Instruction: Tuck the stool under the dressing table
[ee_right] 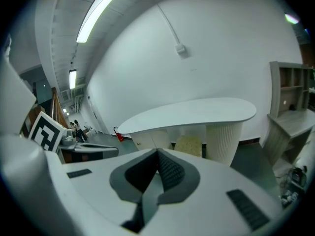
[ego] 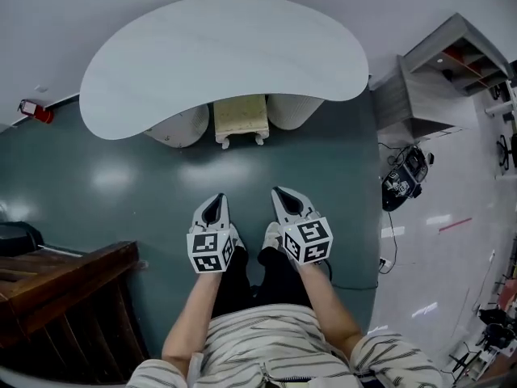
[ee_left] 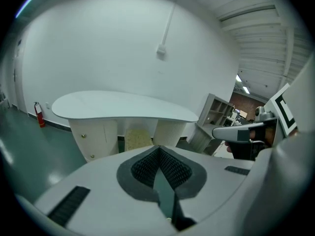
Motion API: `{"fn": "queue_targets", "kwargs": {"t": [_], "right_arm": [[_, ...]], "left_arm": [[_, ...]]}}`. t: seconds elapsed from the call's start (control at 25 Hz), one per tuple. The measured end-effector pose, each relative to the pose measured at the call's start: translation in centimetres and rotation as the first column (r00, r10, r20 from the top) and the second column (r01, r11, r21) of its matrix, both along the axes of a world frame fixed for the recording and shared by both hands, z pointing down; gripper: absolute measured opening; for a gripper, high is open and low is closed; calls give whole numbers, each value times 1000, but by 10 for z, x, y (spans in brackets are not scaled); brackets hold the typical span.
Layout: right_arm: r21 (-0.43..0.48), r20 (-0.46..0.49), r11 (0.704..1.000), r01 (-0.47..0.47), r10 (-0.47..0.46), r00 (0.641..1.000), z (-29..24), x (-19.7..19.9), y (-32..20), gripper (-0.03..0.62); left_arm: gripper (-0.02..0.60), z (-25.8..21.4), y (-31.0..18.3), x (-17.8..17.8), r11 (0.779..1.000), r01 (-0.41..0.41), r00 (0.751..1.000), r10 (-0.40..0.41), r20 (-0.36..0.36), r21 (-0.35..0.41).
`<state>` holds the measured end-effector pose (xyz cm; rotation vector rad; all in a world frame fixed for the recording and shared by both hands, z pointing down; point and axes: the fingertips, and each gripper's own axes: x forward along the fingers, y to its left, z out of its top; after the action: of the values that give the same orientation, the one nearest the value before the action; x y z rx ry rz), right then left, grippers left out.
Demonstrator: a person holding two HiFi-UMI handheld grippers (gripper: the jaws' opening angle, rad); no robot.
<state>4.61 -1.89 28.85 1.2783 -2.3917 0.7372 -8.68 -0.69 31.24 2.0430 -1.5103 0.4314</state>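
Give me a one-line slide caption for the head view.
Left gripper and right gripper, shut and empty, face the dressing table; stool sits partly under its top.

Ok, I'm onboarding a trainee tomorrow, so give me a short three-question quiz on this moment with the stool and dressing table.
1. True or false: the left gripper is clamped on the stool.
2. Where does the stool stand relative to the dressing table? A) on top of it; B) between its two pedestals, partly under the top; C) lying on its side, well away from it.
3. Fill in: the right gripper has its jaws ____ and holds nothing.
Key: 1 false; 2 B; 3 shut.
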Motion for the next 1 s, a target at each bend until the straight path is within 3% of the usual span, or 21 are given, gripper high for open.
{"fn": "queue_targets", "kwargs": {"t": [0.16, 0.32, 0.6, 0.72, 1.0], "right_arm": [[51, 5, 999, -8, 8, 1000, -37, 3, -5, 5], [76, 4, 997, 0, 0, 1000, -65, 3, 5, 5], [142, 1, 990, 21, -21, 1000, -119, -1, 15, 5], [191, -30, 981, 35, -30, 999, -142, -6, 20, 5], [278, 7, 961, 14, -17, 1000, -197, -4, 12, 5]], "left_arm": [[0, -42, -5, 8, 999, 3, 999, -2, -48, 33], [0, -74, 2, 17, 996, -23, 1000, 24, -4, 81], [1, -133, 6, 28, 987, -47, 999, 47, 4, 151], [1, -157, 12, 24, 981, -61, 998, 56, 34, 184], [1, -209, 4, 24, 957, -68, 998, 62, 30, 281]]}}
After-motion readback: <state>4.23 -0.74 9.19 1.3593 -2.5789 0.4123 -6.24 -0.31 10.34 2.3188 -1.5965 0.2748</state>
